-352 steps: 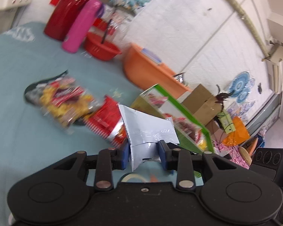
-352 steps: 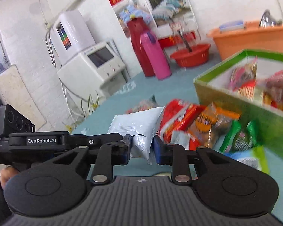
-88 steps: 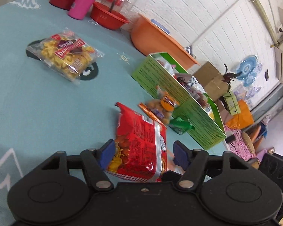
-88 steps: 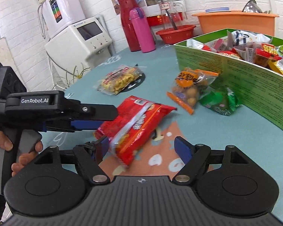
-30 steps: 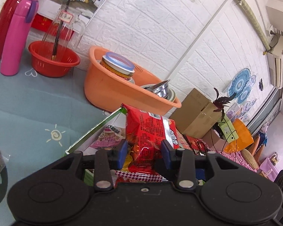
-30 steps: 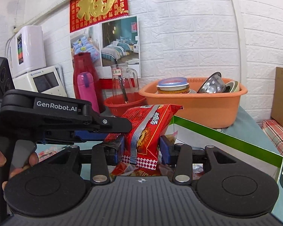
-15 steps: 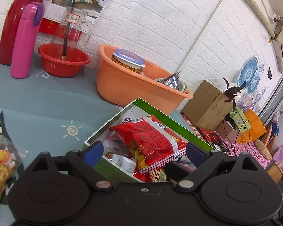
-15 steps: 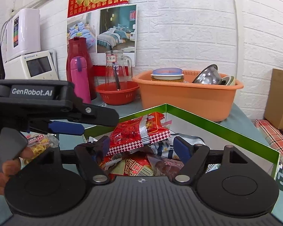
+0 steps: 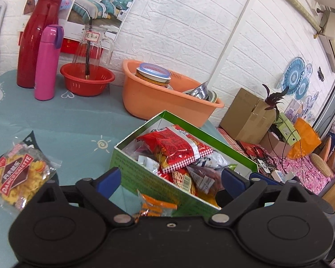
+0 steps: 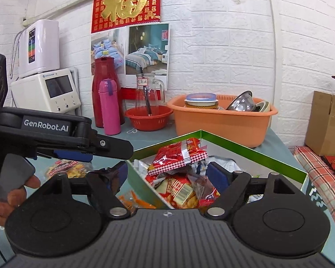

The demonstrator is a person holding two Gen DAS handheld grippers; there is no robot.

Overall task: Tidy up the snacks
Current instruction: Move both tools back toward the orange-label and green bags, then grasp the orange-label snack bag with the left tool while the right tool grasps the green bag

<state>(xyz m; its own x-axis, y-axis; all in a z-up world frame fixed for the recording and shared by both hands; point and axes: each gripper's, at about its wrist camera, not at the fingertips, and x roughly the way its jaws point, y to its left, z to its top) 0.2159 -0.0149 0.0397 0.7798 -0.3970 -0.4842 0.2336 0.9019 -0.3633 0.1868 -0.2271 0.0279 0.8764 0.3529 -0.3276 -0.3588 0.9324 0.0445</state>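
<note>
A green box (image 9: 131, 169) full of snack packets stands on the teal table. A red packet (image 9: 174, 147) lies on top of the pile, touched by neither gripper. My left gripper (image 9: 170, 179) hangs open just short of the box's near wall, nothing between its fingers. My right gripper (image 10: 168, 175) is open too, over the box's near corner, with the red packet (image 10: 178, 154) beyond its tips. A yellow snack bag (image 9: 17, 176) lies on the table to the left. An orange packet (image 9: 155, 205) rests against the box's outer wall. One left finger (image 10: 113, 148) reaches in from the left.
Behind the box sits an orange basin (image 9: 167, 102) with bowls in it. Further left are a red bowl (image 9: 87, 80), a pink flask (image 9: 46, 62) and a red jug (image 9: 35, 40). A cardboard carton (image 9: 245, 116) stands off the table's right side. A hand (image 10: 9, 198) holds the left gripper.
Both grippers were shut on the red packet above the box. They have opened, the packet has dropped onto the pile, and both grippers have drawn back.
</note>
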